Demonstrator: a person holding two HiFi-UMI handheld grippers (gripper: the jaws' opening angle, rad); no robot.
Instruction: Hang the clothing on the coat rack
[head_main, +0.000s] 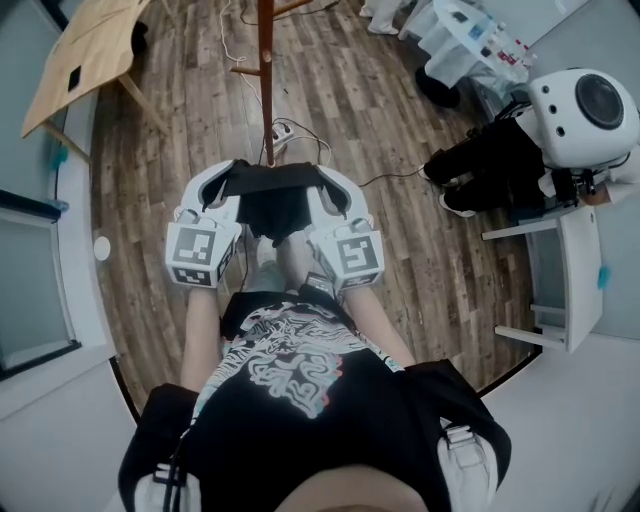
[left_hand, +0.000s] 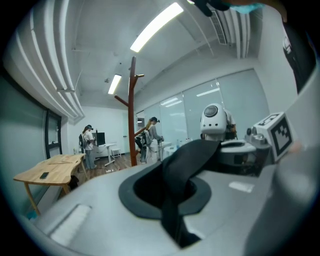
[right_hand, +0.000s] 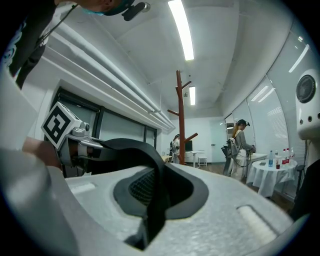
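Wood-plank floor (head_main: 400, 120) underfoot, glass walls and strip lights around. Far ahead, the rack (head_main: 266, 80): slim red-brown wooden pole with short angled branches, the visible ones bare. Nothing hung yet. Garment (head_main: 275, 195) well apart from the rack, on the near side, stretched between both grippers: black, soft, matte cloth, limp and draping over the shells. Left gripper (left_hand: 172, 222) clenched on a narrow fold of it; right gripper (right_hand: 150, 220) likewise pinching a dark strip. Smooth grey-white moulded jaws with black rubbery oval insets, meshed on the right one. Done so far, by the look of it: picking up and spreading. Left to do: closing on the rack, lifting over a branch, letting go.
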